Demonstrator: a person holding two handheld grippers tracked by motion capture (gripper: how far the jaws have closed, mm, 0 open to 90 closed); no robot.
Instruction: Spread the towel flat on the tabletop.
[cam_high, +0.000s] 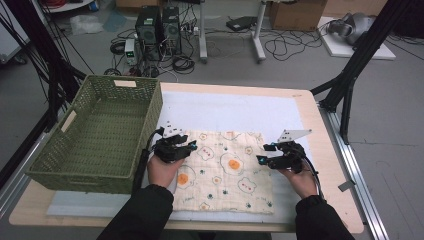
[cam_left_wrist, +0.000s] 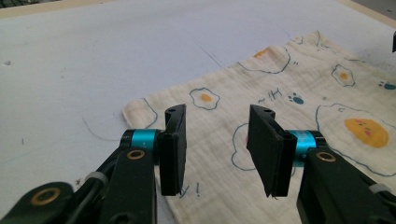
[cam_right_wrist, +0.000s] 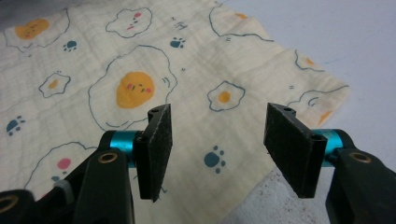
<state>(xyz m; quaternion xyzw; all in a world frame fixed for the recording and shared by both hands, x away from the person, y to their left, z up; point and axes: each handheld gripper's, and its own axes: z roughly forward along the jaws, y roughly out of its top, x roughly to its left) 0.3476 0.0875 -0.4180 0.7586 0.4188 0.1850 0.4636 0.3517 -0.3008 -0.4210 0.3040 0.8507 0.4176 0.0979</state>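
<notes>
**Take both far corners of the cloth cleanly before you fold**

Your left gripper (cam_high: 191, 146) hovers over the far-left corner of the cream muslin cloth printed with fried eggs, bears and paw prints (cam_high: 225, 170). Its jaws stand about half open with nothing between them; in the left gripper view the cloth (cam_left_wrist: 299, 116) lies flat beneath and ahead of the pads, its corner just beyond the left pad. Your right gripper (cam_high: 261, 159) is in the same state, parted and empty, with the cloth (cam_right_wrist: 140, 70) spread below it and the far-right corner just past its right-hand pad.

The step in hand looks like a two-corner pick for a fold. To do it well:

- Lower each gripper until one pad can slide under the edge, rather than pinching from above.
- Catch only the top layer if the cloth is doubled; I cannot tell whether it is.
- Close both together, then lift evenly so the weave stays square.
- Keep your left hand off the green woven plastic basket (cam_high: 95, 130) beside it.
</notes>
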